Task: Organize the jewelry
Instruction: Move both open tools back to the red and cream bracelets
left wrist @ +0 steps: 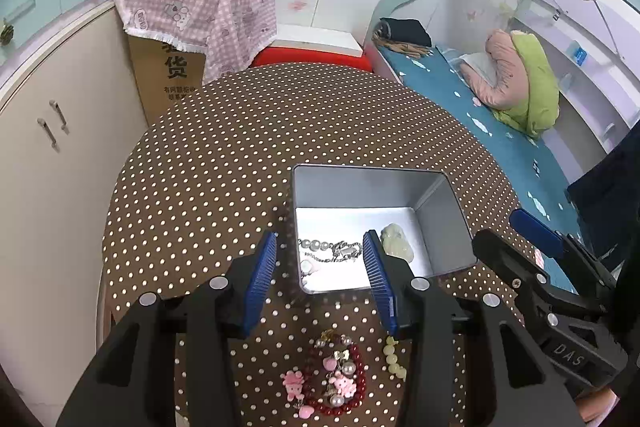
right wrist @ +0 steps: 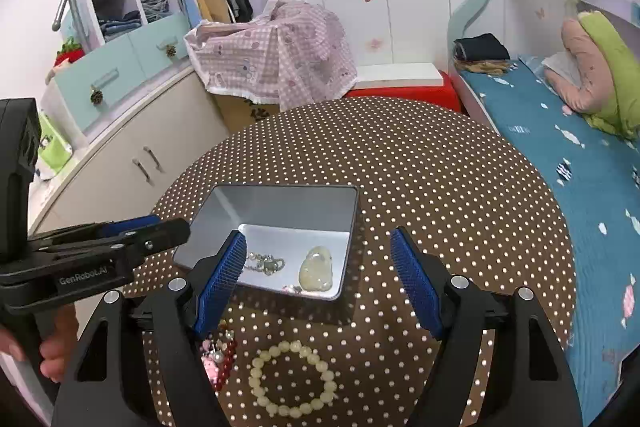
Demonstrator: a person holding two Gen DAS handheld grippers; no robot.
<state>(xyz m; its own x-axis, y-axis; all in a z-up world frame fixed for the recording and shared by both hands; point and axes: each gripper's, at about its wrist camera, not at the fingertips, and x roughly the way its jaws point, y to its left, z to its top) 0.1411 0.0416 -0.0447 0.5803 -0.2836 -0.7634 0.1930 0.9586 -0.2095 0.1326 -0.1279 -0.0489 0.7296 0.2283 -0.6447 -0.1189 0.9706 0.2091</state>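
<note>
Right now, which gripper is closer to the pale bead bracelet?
Right. The right gripper hangs open directly over the bracelet; the left gripper, also open, sits over the red bracelet beside it.

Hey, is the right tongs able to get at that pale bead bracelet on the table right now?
Probably yes. The pale bead bracelet lies flat on the table between the open right tongs, nothing covering it; the red charm bracelet sits just beside.

Soft, even daylight is filling both of my views, and nothing is casting hard shadows. The open silver rectangular metal tin [left wrist: 436, 227] is glaring white on its floor (washing out the fine detail there). The fisheye lenses are bending the brown polka-dot round tabletop [right wrist: 460, 195] and darkening every corner; focus is staying sharp throughout.
</note>
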